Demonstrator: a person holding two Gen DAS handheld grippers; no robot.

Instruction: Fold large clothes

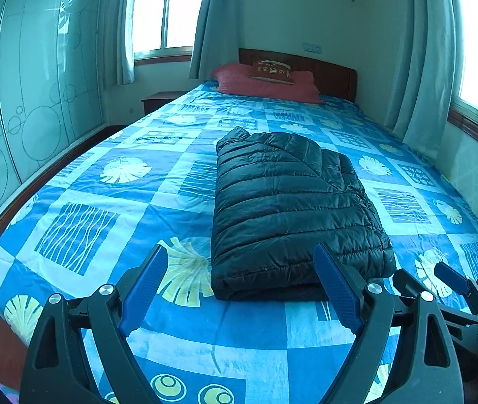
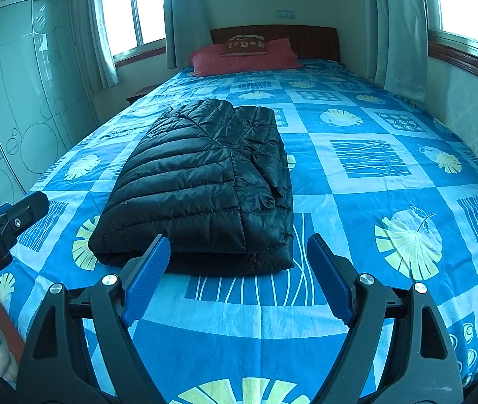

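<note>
Wardrobe with glossy sliding doors and a circle pattern stands along the left wall, beside a curtained window. A small wooden nightstand sits between the wardrobe and the bed.

Bed fills the middle of both views. It is covered by a blue patchwork sheet printed with pale leaves and line patterns. At the far end, against the wooden headboard, lies a red pillow with a smaller brown cushion resting on top.

Jacket: a black quilted puffer, folded into a compact rectangular bundle, lies flat on the sheet near the middle of the bed, with its near edge toward the foot of the bed. In the right wrist view the jacket sits left of centre.

Left claw: spread wide, blue pads apart, holding nothing. It hovers at the near edge of the jacket; the right-hand pad overlaps the jacket's near corner in the view, but contact cannot be determined.

Right claw: spread wide, holding nothing, positioned just in front of the jacket's near edge. It also appears at the lower right of the left wrist view.

A second curtained window occupies the right wall.
</note>
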